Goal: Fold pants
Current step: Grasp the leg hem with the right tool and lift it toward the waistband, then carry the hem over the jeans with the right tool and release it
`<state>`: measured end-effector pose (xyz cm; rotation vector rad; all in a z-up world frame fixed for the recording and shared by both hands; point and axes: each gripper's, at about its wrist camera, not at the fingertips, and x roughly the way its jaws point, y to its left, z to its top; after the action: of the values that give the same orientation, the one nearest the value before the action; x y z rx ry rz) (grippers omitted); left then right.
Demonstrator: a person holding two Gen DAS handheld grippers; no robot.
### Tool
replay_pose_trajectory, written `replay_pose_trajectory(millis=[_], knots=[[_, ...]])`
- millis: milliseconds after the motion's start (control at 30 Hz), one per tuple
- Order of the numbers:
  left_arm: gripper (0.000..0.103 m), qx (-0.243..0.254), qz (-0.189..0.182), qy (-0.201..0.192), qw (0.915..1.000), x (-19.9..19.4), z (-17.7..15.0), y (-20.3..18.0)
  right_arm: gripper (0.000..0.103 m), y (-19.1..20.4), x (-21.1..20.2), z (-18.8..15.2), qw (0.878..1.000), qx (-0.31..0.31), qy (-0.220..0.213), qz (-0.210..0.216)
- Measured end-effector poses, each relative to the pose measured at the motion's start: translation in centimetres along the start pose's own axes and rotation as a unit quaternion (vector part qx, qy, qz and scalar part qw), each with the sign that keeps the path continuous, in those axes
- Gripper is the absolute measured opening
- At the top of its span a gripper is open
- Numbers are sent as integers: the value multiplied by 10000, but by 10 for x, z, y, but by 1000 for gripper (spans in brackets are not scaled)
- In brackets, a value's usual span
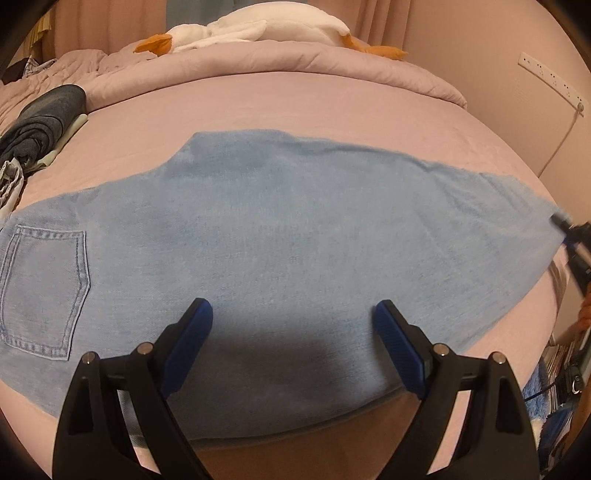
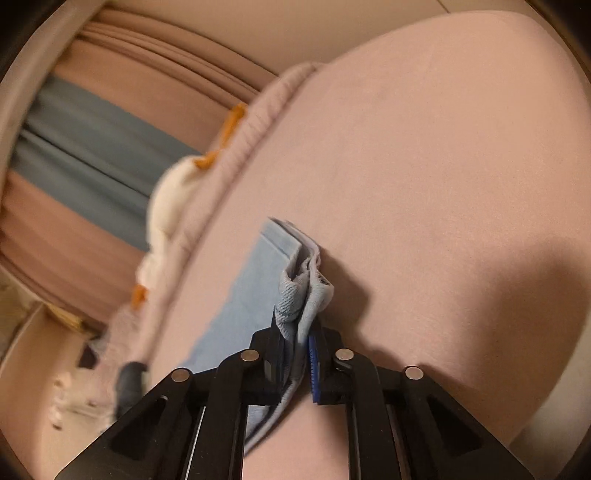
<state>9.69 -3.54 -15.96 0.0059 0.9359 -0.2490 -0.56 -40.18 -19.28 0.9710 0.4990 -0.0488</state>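
Note:
Light blue denim pants (image 1: pixel 280 221) lie flat across the pink bed, folded lengthwise, back pocket (image 1: pixel 44 291) at the left, leg end at the right. My left gripper (image 1: pixel 293 314) is open and empty, hovering just above the near edge of the pants. My right gripper (image 2: pixel 297 332) is shut on the hem end of the pants (image 2: pixel 299 291), holding the bunched layers just above the sheet. The right gripper also shows blurred at the right edge of the left wrist view (image 1: pixel 572 240).
The bed's pink sheet (image 1: pixel 295 103) has a bunched quilt (image 1: pixel 221 59) at the back with a white and orange plush toy (image 1: pixel 258 26). Dark folded clothes (image 1: pixel 40 122) lie at the left. A wall socket strip (image 1: pixel 550 77) and clutter (image 1: pixel 565 373) are right of the bed.

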Motion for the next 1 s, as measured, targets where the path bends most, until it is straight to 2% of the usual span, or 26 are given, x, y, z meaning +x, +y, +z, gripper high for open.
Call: replay_pose_trajectory(millis=[133, 233, 300, 367, 400, 467, 567, 600, 667, 767, 800, 900, 1000], knots=[[90, 58, 59, -8, 10000, 1, 0, -2, 10, 30, -17, 2, 9978, -602, -265, 83], [90, -122, -60, 44, 9999, -2, 3, 1, 10, 15, -1, 3, 9990, -359, 58, -254], [90, -451, -422, 41, 9981, -8, 7, 7, 10, -5, 16, -1, 9973, -21, 487, -550], [90, -867, -862, 14, 9925, -14, 11, 16, 10, -10, 14, -1, 9984, 132, 419, -352], [90, -1026, -1004, 2, 9896, -16, 11, 19, 10, -7, 13, 1, 9982, 109, 433, -394], [90, -1387, -1370, -14, 9808, -19, 14, 28, 11, 7, 13, 3, 9978, -69, 397, -519], [90, -1664, -1808, -28, 9693, -22, 18, 28, 11, 54, 7, 3, 9945, -918, 129, -486], [90, -1692, -1963, -33, 9658, -24, 18, 26, 11, 76, 5, -2, 9893, -1378, 45, -473], [90, -1778, -2458, 8, 9529, -25, 21, 18, 11, 111, 3, -15, 9762, -2128, -56, -413], [91, -2018, -3161, 108, 9269, -21, 23, 7, 11, 161, 3, -53, 9449, -3267, -94, -180], [91, -2066, -3286, 132, 9215, -19, 24, 5, 11, 175, 6, -72, 9312, -3643, -39, -107], [91, -2184, -3498, 176, 9109, -12, 24, -3, 11, 199, 21, -120, 9015, -4321, 253, 39], [94, -2440, -3726, 346, 8947, 5, 21, 0, 11, 206, 34, -157, 8782, -4737, 650, 152]])
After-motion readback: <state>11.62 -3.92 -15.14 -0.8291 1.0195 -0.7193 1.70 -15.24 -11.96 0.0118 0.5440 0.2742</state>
